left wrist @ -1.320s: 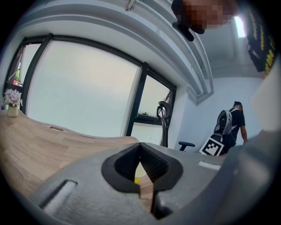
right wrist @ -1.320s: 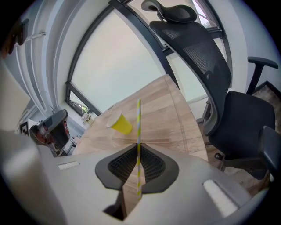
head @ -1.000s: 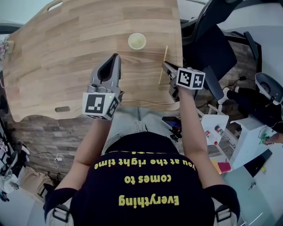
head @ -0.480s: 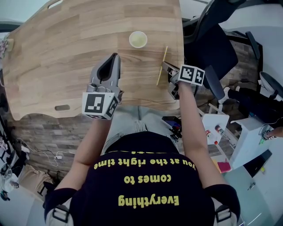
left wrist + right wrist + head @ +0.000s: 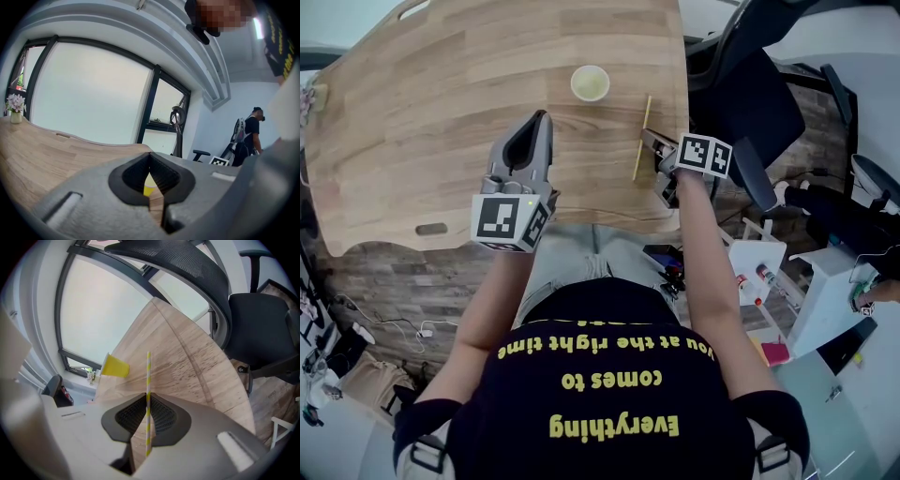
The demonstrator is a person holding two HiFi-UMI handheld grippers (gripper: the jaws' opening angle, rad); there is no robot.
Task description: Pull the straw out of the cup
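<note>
My right gripper pinches the straw, apart from the cup; my left gripper is closed and empty.

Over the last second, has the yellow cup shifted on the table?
No. The yellow cup keeps its spot, equally far from the wooden table's right edge.

Matt, grained wood forms the bench, the cup and striped straw look like paper, and the left hand-held gripper and right hand-held gripper are matt grey plastic.
</note>
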